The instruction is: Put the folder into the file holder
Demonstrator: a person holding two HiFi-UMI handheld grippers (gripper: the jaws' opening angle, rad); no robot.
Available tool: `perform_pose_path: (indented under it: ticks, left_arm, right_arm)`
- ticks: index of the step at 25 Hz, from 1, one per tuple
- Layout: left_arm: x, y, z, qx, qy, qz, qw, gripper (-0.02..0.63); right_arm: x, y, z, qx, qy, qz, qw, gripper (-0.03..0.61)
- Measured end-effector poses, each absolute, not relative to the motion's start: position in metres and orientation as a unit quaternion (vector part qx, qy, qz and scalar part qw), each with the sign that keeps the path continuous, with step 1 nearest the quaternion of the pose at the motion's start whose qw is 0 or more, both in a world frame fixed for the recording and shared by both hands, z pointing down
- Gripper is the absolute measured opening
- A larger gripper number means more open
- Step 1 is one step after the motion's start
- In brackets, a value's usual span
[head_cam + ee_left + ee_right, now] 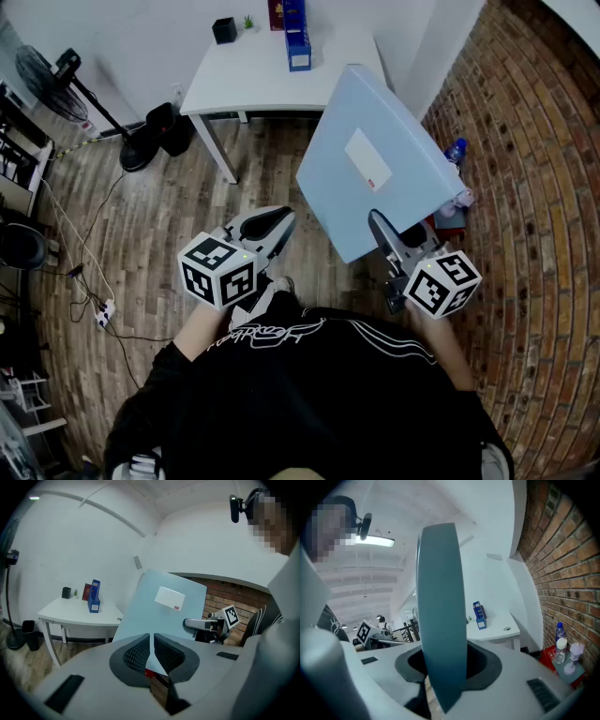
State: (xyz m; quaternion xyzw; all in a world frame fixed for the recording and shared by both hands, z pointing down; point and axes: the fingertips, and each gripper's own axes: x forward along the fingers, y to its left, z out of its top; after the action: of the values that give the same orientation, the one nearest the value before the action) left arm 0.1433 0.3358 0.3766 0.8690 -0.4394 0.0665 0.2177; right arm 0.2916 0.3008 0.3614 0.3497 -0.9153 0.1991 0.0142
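A light blue folder with a white label stands tilted in the air over the floor, its lower edge clamped in my right gripper. In the right gripper view the folder runs edge-on between the pads of that gripper. My left gripper hovers left of the folder, shut, with nothing in it. Its closed pads point toward the folder. The blue file holder stands upright on the white table at the far side, also seen as the file holder and the file holder.
A black cup and a small plant sit at the table's back left. A floor fan and a black bin stand left of the table. A brick wall runs along the right, with bottles at its foot. Cables cross the wooden floor on the left.
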Motion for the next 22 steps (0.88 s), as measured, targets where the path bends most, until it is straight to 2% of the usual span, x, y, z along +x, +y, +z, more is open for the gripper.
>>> perform_pose_path:
  ticks: [11, 22]
  left_arm:
    - [0.151, 0.344, 0.388, 0.868, -0.442, 0.077, 0.215, 0.052]
    - [0.140, 0.298, 0.393, 0.879, -0.424, 0.060, 0.208, 0.052]
  right_arm:
    - [0.305, 0.307, 0.369, 0.360, -0.913, 0.190, 0.008, 0.156]
    - [0.297, 0.261, 0.367, 0.388, -0.905, 0.177, -0.001, 0.158]
